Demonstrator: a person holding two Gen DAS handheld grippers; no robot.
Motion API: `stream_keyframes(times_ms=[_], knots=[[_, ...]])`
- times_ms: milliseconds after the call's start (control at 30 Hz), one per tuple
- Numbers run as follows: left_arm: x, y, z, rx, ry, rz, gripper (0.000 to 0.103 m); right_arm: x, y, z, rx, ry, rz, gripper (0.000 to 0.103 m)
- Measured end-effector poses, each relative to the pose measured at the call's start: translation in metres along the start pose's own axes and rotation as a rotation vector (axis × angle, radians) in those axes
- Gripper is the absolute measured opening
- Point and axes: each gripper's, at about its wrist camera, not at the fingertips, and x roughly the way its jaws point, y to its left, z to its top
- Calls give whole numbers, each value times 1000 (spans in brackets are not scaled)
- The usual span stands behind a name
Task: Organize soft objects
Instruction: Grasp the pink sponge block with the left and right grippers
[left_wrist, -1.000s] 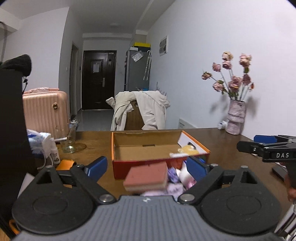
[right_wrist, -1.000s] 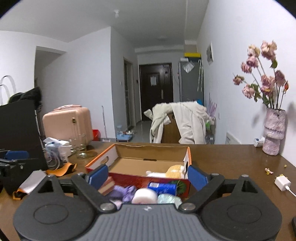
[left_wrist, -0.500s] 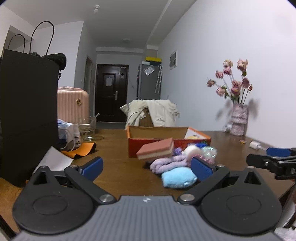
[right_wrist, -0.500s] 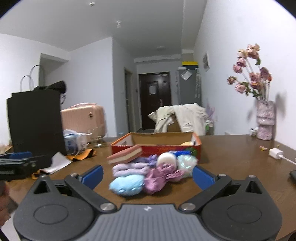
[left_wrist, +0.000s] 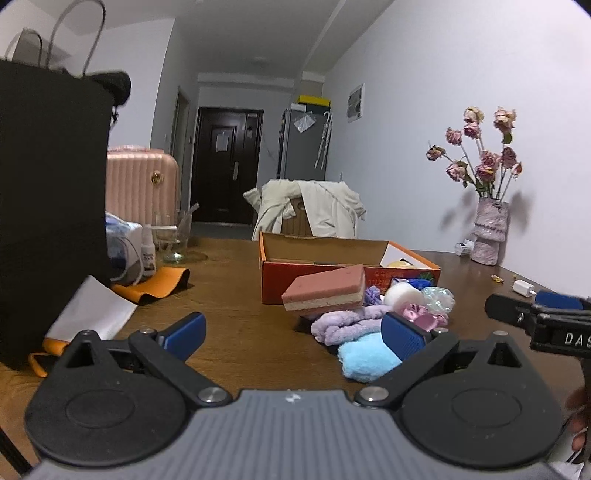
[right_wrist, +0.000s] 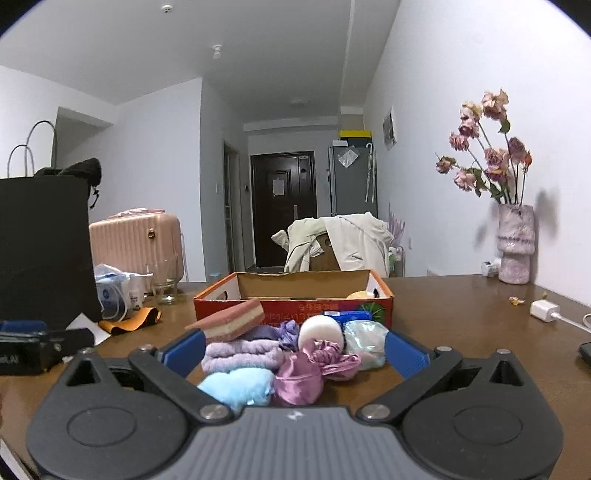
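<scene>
A heap of soft objects lies on the brown table in front of an open orange cardboard box (right_wrist: 295, 308) (left_wrist: 273, 288). The heap holds a pink sponge (right_wrist: 232, 325) (left_wrist: 325, 290), a lilac towel (right_wrist: 240, 354) (left_wrist: 343, 326), a light blue plush (right_wrist: 236, 384) (left_wrist: 365, 358), a pink satin scrunchie (right_wrist: 306, 373), a white ball (right_wrist: 319, 328) and a clear crinkly bundle (right_wrist: 365, 343). A yellow plush (right_wrist: 360, 294) lies inside the box. My right gripper (right_wrist: 293, 350) is open, low at the table, with the heap between its fingers. My left gripper (left_wrist: 291, 332) is open and empty, left of the heap.
A black bag (left_wrist: 48, 206) stands at the left, with a white paper (left_wrist: 92, 314), an orange cloth (left_wrist: 155, 282), a glass (left_wrist: 175, 240) and a small bottle beside it. A vase of dried roses (right_wrist: 515, 243) stands at the right wall. A white charger (right_wrist: 543, 309) lies at the right.
Both grippers have pulled back from the box and dropped low to the table. The whole heap now shows in front of the box. Both stay open.
</scene>
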Motion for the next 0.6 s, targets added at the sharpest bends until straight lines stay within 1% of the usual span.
stream_keyframes(times_ms=[100,133,167,200,233,267,300,367,400,433,467,500,533,567,600], knots=[[27,8,4,-22,23,-15,103,28,4,3,5,70,20,103],[38,11,7,-31,30,-23,103,37,5,5,1,104,49,103],[50,14,9,-38,41,-35,103,46,4,7,9,135,95,103],[63,17,12,-45,54,-42,103,55,2,10,40,143,132,103],[73,18,15,-49,60,-54,102,63,2,12,65,150,146,99],[86,20,18,-56,65,-72,101,73,2,15,83,161,152,93],[98,22,20,-65,69,-86,100,84,3,17,94,171,151,90],[126,27,25,-89,104,-108,93,105,5,21,114,175,153,75],[139,29,27,-105,125,-116,91,114,5,23,129,176,156,69],[154,33,28,-128,145,-130,87,124,6,25,147,178,160,60],[166,35,29,-151,161,-133,84,135,7,26,163,180,168,56],[177,39,31,-178,181,-143,77,145,8,27,169,186,168,55],[189,43,32,-218,205,-166,73,154,9,28,178,190,168,52],[198,48,32,-256,223,-183,70,164,10,29,189,193,175,47],[205,52,32,-289,237,-204,61,170,12,30,197,194,185,45]])
